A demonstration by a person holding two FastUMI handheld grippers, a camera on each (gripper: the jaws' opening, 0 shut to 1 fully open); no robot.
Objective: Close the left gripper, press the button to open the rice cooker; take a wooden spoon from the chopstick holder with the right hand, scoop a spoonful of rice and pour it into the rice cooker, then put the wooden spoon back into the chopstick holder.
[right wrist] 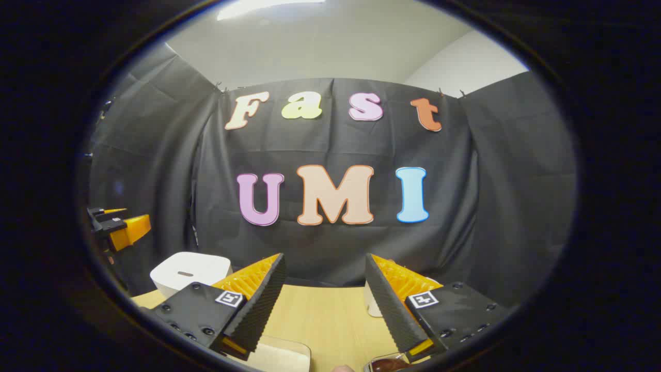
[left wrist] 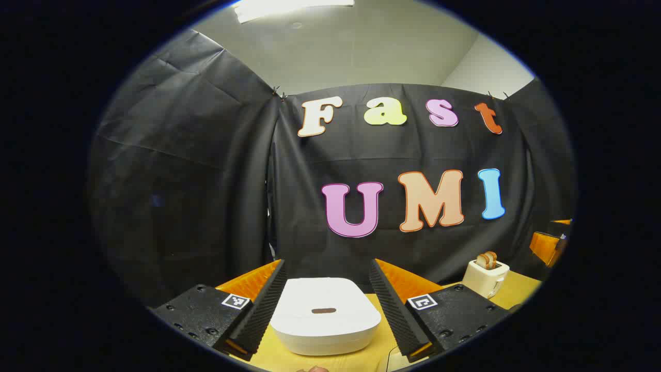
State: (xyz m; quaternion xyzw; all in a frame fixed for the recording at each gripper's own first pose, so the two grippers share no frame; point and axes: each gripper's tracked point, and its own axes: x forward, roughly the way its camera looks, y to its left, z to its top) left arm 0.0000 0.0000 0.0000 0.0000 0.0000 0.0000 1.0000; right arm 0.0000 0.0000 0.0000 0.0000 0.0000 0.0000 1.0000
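Rice cooker [left wrist: 325,314], white with its lid down, sits on the wooden table [left wrist: 384,343] straight ahead of the left gripper [left wrist: 328,294], framed between its spread fingers, which touch nothing. A toaster [left wrist: 485,276] holding bread stands farther right. In the right gripper view, the right gripper [right wrist: 324,289] is likewise released over bare tabletop, the cooker off to its left, near the other gripper.

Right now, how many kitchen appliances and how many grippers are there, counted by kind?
Rice cooker: 1
Toaster: 1
Grippers: 2, the left gripper and the right gripper
Total: 4
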